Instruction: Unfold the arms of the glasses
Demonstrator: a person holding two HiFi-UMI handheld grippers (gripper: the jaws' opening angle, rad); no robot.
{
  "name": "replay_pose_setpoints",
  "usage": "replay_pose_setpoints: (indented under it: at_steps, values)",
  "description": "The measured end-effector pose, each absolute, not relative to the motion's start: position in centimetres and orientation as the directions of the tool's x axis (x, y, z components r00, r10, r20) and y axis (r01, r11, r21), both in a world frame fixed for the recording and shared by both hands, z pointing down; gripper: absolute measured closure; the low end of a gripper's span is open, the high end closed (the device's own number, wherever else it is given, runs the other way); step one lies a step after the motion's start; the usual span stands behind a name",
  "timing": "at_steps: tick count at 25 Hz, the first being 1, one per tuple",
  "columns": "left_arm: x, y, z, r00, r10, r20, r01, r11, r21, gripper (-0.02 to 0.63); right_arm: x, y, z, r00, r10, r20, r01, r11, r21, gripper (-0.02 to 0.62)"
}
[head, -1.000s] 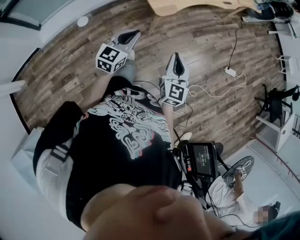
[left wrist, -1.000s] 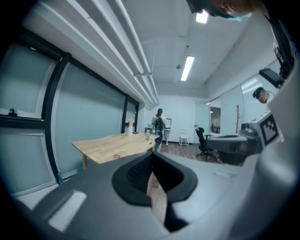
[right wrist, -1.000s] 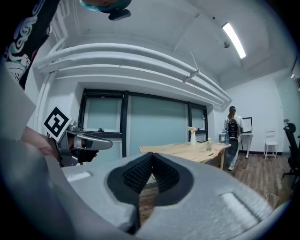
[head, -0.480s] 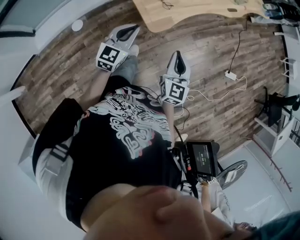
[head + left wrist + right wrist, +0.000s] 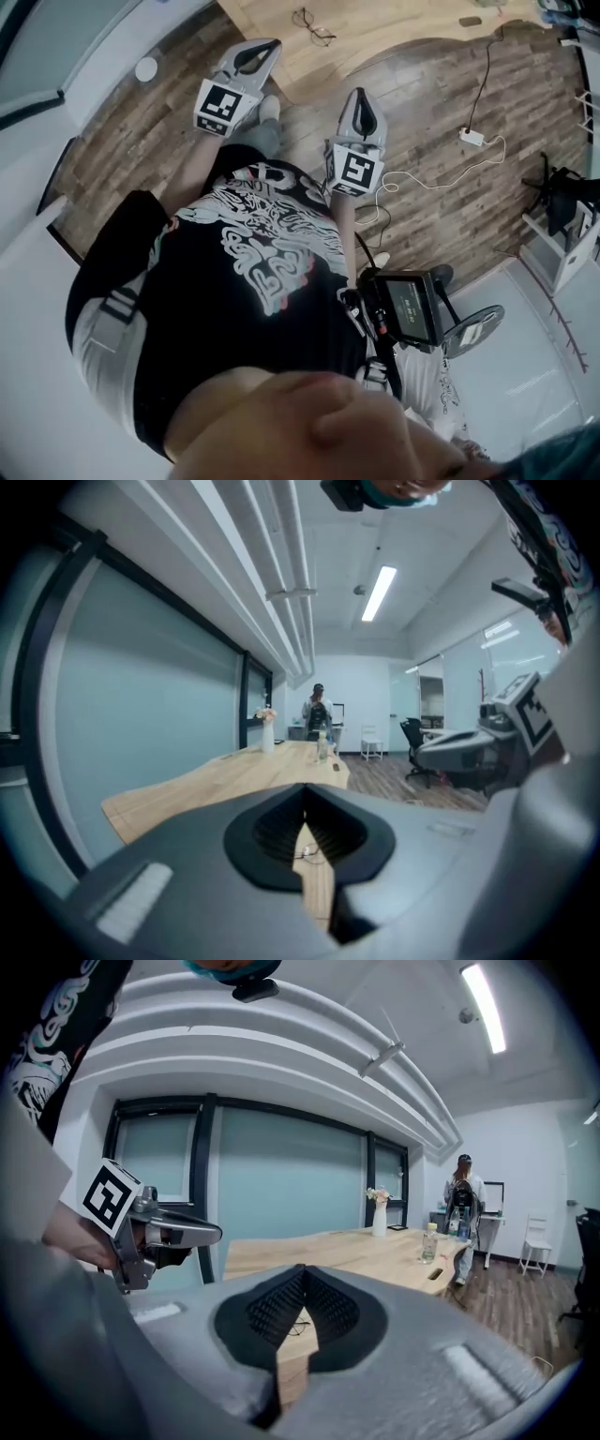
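Approach step is judged in hand: the glasses (image 5: 314,28) are lying untouched on the far table (image 5: 403,33). The left gripper (image 5: 253,58) and right gripper (image 5: 360,114) are hovering well short, jaws together, gripping nothing. Next move is calling for opening jaws at the arms

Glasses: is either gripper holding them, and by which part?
Neither. The glasses lie on the table; left gripper and right gripper are both shut, empty.

Pale wooden table (image 5: 394,33) across the head view's top, plank floor (image 5: 122,150) below. White power strip (image 5: 471,137) on that floor at right. Lower middle: dark screen (image 5: 412,307), perhaps on a stand. Right gripper view, right of centre: vase (image 5: 379,1220), bottle (image 5: 430,1241).
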State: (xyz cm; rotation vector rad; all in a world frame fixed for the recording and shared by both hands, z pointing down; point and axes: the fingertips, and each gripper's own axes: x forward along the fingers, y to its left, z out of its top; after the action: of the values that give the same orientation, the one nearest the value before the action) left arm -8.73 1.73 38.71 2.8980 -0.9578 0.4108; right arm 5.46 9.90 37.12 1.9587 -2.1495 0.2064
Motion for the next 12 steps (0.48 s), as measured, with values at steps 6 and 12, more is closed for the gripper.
replay_pose_setpoints:
  at_steps: [6, 12]
  values:
    - [-7.7, -2.8, 40.8, 0.784, -0.545, 0.297, -0.563, -0.826, -0.03, 0.617, 6.4, 6.7, 39.2, -0.045, -0.953, 0.3, -0.997, 0.062, 0.046, 0.597]
    - [-6.9, -4.6, 42.8, 0.785, -0.524, 0.33, -0.552, -0.834, -0.009, 0.617, 6.6, 4.9, 41.2, -0.044, -0.942, 0.332, -0.998, 0.059, 0.035, 0.597]
